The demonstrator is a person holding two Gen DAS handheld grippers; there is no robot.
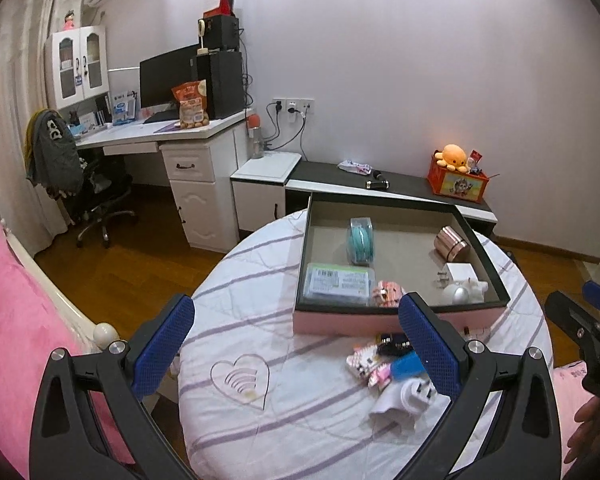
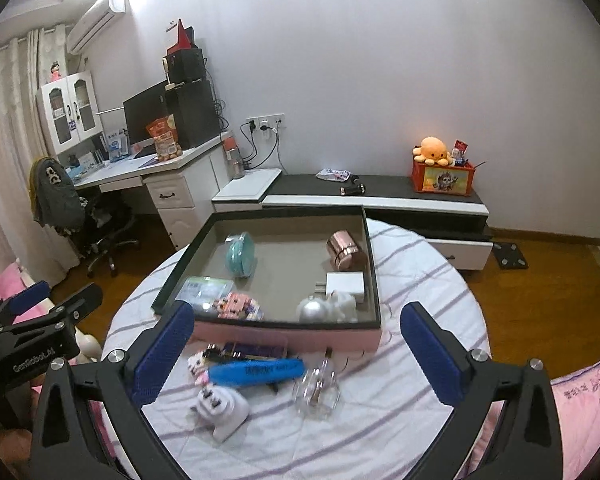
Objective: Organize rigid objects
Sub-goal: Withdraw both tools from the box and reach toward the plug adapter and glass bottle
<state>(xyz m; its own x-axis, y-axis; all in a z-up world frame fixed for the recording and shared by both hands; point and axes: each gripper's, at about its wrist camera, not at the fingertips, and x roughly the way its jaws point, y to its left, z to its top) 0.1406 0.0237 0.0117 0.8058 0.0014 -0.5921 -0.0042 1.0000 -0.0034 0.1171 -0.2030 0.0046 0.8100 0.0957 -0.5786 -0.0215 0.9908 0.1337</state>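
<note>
A shallow pink box (image 1: 384, 322) (image 2: 284, 338) stands on the round striped table (image 1: 260, 320) (image 2: 420, 360). It holds a teal reel (image 2: 241, 255), a copper tin (image 2: 345, 250), a white charger (image 2: 346, 285), a silver ball (image 2: 314, 310), a green card pack (image 1: 338, 282) and a pink block figure (image 2: 240, 306). In front of it lie a blue case (image 2: 256, 371), a white plug adapter (image 2: 222, 410), a clear bottle (image 2: 318, 390), a pink block figure (image 2: 199, 366) and a dark case (image 2: 256, 350). My left gripper (image 1: 300, 346) and right gripper (image 2: 302, 354) hover open and empty above these loose items.
A white desk (image 1: 188, 132) with a monitor and an office chair (image 1: 96, 196) stands at the left. A low dark cabinet (image 1: 380, 184) with an orange toy box (image 1: 458, 180) runs along the back wall. Pink bedding (image 1: 16, 320) lies at the left.
</note>
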